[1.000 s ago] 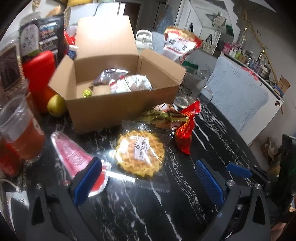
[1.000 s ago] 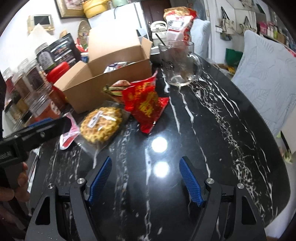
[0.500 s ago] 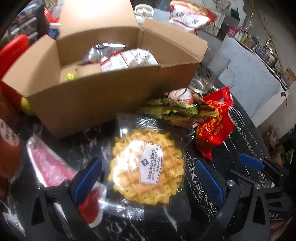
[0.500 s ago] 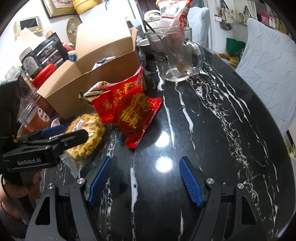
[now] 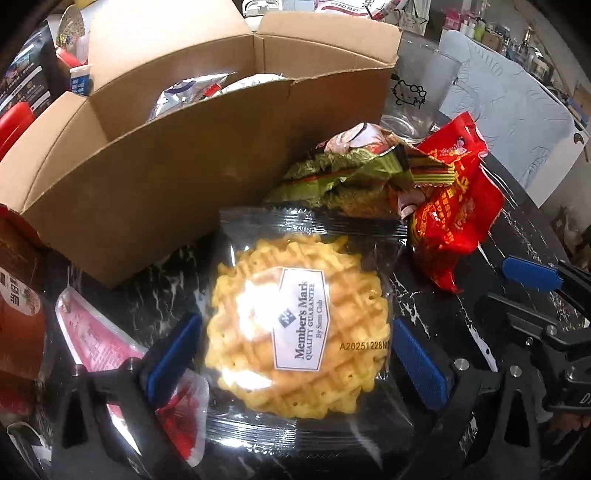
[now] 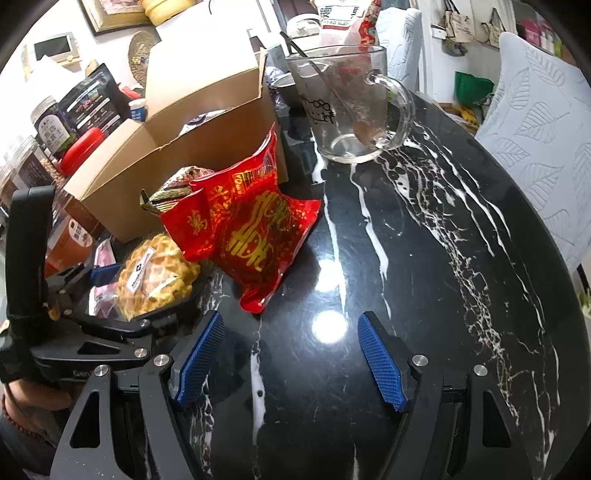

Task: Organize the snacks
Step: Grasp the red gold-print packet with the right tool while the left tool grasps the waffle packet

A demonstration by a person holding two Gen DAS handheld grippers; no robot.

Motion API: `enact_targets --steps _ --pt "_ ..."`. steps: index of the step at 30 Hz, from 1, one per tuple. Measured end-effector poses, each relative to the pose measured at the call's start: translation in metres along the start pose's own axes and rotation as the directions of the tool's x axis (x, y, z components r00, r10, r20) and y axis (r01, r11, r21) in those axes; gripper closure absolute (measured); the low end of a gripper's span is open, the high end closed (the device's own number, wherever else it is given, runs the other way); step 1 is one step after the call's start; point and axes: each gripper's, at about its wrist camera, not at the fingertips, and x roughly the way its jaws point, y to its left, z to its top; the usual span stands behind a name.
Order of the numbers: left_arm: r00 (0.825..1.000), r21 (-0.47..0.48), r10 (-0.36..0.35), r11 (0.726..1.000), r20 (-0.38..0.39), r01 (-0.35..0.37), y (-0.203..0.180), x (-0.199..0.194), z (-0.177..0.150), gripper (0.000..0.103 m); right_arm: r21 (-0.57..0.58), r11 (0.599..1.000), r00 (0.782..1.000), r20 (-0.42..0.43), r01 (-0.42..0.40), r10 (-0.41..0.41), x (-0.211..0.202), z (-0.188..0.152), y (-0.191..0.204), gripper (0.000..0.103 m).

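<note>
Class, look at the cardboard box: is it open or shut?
Open. The cardboard box has its flaps standing apart, and a silver packet shows inside.

Golden grid-patterned waffle (image 5: 299,328) in clear wrapper; red snack bag (image 6: 255,225) with gold characters; black table (image 6: 424,258), white marble veining; brown cardboard box (image 5: 155,177).

The box (image 5: 155,177) hides most of what lies in it; only the tops of silvery packets (image 5: 192,92) show over its front wall. The waffle (image 5: 299,332) covers the lower part of the green wrapper (image 5: 343,173), and glare whitens part of its face. The left gripper's finger (image 5: 166,358) covers part of the pink packet (image 5: 96,336). In the right wrist view the red bag (image 6: 255,229) hides most of that wrapper. The white bag (image 6: 340,16) is cut off by the top edge. The jar (image 5: 18,302) runs off the left edge.
</note>
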Motion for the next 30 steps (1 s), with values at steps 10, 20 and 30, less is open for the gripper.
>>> enact_targets --steps 10,20,30 --pt "0.996 -0.047 -0.05 0.997 0.069 0.053 0.01 -0.02 -0.015 0.021 -0.06 0.998 1.0 0.03 0.007 -0.005 0.001 0.014 0.01 0.027" --pt "0.99 -0.119 0.001 0.993 0.138 0.015 0.024 -0.05 -0.021 0.021 -0.111 0.994 0.999 0.034 0.004 0.0 0.021 0.036 0.024 0.027" --pt "0.988 -0.159 0.019 0.987 0.154 0.005 0.037 -0.059 -0.025 0.021 -0.217 0.975 0.998 0.051 0.041 -0.031 0.036 0.049 0.047 0.016"
